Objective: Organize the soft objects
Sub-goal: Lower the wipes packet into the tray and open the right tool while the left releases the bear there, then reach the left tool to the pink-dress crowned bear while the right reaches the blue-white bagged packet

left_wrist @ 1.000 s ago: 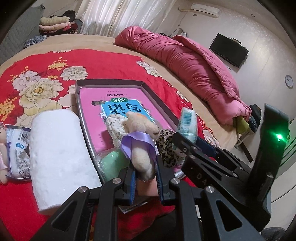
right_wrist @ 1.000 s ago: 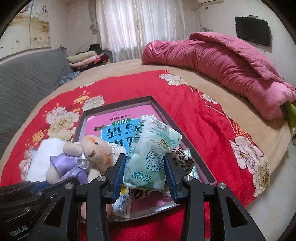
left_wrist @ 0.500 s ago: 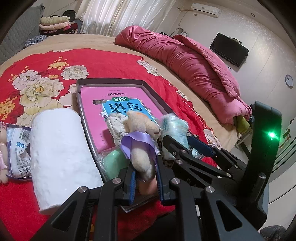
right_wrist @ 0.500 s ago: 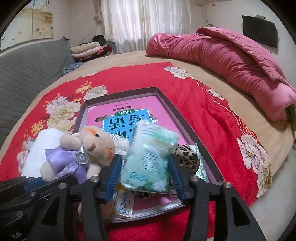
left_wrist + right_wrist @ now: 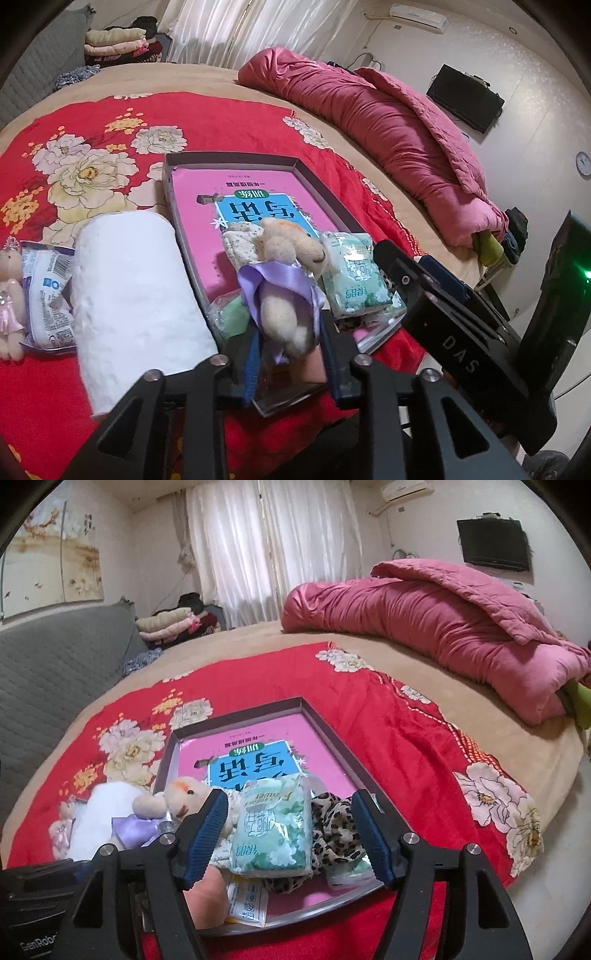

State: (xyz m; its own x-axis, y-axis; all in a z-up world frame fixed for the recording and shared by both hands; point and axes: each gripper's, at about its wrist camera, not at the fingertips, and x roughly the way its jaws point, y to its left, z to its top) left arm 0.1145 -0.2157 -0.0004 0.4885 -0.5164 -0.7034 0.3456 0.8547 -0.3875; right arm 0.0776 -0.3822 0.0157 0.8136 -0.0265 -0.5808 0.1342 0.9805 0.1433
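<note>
A dark tray (image 5: 168,173) (image 5: 332,731) with a pink book in it lies on the red floral bedspread. My left gripper (image 5: 290,354) is shut on a beige plush bear with a purple bow (image 5: 284,291) (image 5: 177,805), held over the tray's near end. My right gripper (image 5: 288,838) is open, its jaws wide on either side of a green tissue pack (image 5: 273,830) (image 5: 352,277) that rests in the tray on a leopard-print cloth (image 5: 334,827).
A white paper roll (image 5: 133,291), a blue-white packet (image 5: 44,291) and a small pink-dressed bear (image 5: 9,299) lie left of the tray. A pink quilt (image 5: 443,627) lies at the far right. The bed's edge is close on the right.
My right gripper has opened and let go of the green tissue pack, which now lies in the tray. My left gripper still holds the bear in about the same place.
</note>
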